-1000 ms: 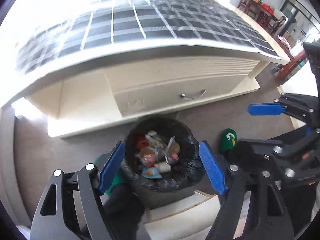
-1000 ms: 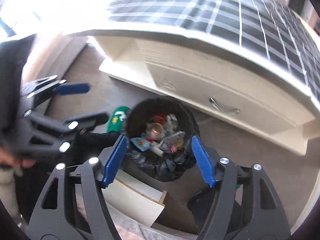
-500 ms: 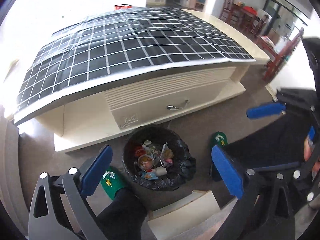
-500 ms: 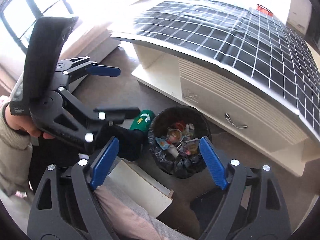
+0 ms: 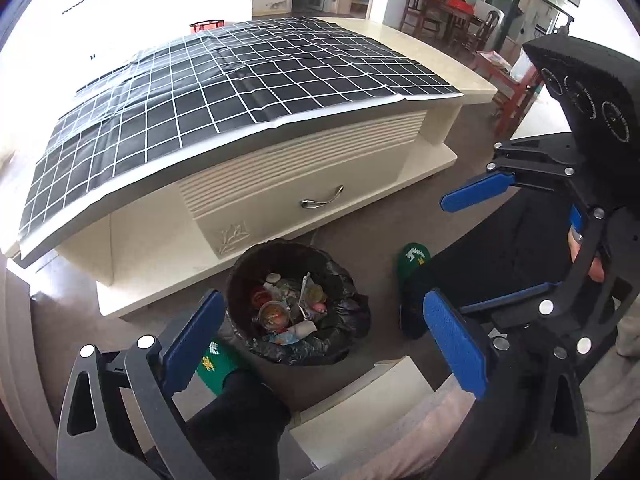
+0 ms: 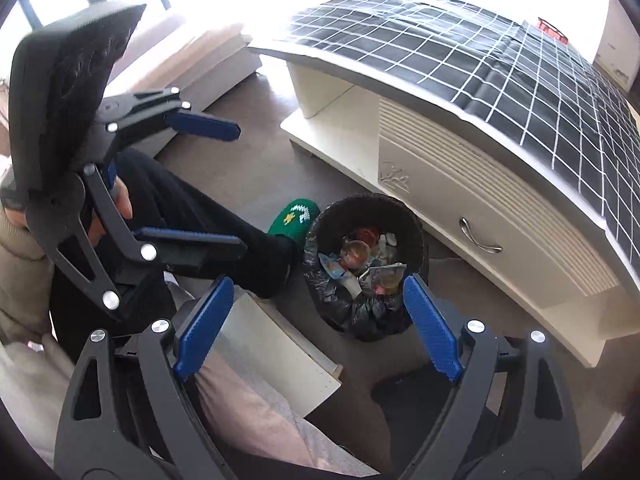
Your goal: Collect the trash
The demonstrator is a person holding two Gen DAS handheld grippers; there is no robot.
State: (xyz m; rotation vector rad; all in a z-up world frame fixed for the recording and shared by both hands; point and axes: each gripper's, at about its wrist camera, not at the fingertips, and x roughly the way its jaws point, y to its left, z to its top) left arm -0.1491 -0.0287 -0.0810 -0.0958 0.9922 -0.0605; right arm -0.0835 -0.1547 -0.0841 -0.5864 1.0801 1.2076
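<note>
A round bin with a black liner stands on the floor in front of a cream cabinet. It holds trash: cups, wrappers and small containers. My left gripper hangs above the bin, open, with nothing between its blue pads. My right gripper is also above the bin, open and empty. Each gripper shows in the other's view, the right gripper at the right edge and the left gripper at the left, both with jaws apart.
A low cream cabinet with a drawer handle carries a black grid cloth. A person's black-trousered legs and green slippers flank the bin. A white board lies near me. Dining chairs stand far back.
Both grippers have risen and drawn back from the bin, which now looks smaller. Their jaws have spread wider. More of the cloth-covered cabinet top has come into view.
</note>
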